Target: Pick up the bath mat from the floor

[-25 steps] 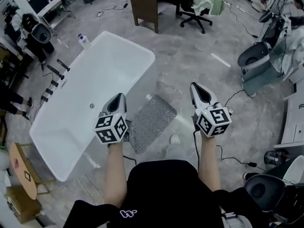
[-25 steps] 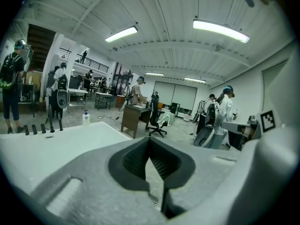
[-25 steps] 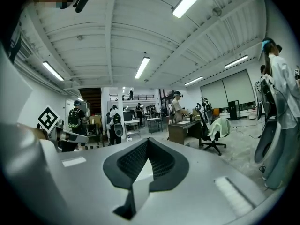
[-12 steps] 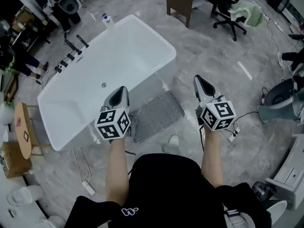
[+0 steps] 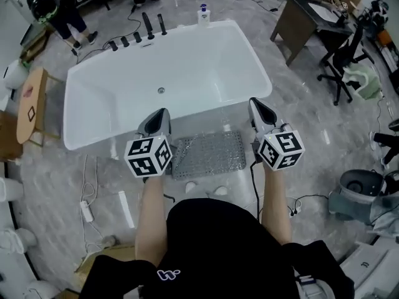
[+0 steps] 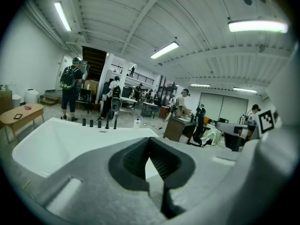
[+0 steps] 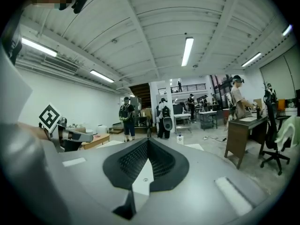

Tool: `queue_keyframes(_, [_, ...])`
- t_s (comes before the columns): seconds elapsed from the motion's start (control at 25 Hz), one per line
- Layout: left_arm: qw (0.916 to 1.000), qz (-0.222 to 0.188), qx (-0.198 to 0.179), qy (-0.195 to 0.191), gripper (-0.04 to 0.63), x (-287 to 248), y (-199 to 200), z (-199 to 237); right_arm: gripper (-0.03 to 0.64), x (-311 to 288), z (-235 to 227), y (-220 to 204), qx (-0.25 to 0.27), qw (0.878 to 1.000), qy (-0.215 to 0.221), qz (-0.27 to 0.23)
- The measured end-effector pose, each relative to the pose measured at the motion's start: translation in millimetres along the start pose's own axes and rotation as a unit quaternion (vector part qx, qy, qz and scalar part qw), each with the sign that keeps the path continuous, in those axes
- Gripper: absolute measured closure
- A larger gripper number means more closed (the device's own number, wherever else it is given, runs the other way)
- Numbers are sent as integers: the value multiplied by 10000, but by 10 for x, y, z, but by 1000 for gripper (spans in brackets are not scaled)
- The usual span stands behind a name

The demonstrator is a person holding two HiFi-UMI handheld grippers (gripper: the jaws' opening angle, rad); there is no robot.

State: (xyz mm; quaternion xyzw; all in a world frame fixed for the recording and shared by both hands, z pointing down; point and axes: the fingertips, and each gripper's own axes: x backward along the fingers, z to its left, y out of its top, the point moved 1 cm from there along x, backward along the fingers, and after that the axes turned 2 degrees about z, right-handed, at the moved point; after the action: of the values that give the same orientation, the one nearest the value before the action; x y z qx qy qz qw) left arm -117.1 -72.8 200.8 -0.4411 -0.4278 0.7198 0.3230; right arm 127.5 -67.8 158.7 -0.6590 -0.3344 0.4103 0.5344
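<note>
Left claw [image 5: 163, 111] and right claw [image 5: 252, 101] are hovering pinched together, empty. Head view is showing the bath mat [image 5: 209, 154] lying between them, bathtub [image 5: 124, 95] just beyond.

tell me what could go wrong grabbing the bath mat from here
1. The left tongs and right tongs are both shut; they must open before reaching the bath mat.
2. The mat lies flat beside the bathtub; its thin edge may slip, or the tongs may knock the tub.
3. A cable by the right arm could snag.
</note>
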Motion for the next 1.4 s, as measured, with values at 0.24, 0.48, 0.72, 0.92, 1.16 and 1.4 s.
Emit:
queue_keyframes(0.24, [9991, 18, 384, 178, 595, 191, -162, 549, 609, -316, 474, -157, 103, 9993, 202, 302])
queue_keyframes(0.48, [9969, 309, 706, 178, 595, 138, -522, 660, 610, -328, 490, -344, 206, 9976, 132, 654])
queue_keyframes(0.72, [9941, 594, 841, 329, 595, -113, -778, 545, 609, -350, 209, -552, 169, 9954, 252, 914])
queue_keyframes(0.92, [9892, 912, 1013, 546, 595, -348, -1146, 355, 609, -362, -196, -926, 9, 9906, 418, 1301])
queue_keyframes(1.16, [9830, 1418, 946, 681, 595, -621, -1569, 325, 609, -573, -276, -1499, -249, 9795, 741, 1854])
queue_keyframes(1.4, [9732, 1911, 1100, 658, 595, -907, -2201, 612, 609, -803, -216, -2238, -334, 9624, 996, 2505])
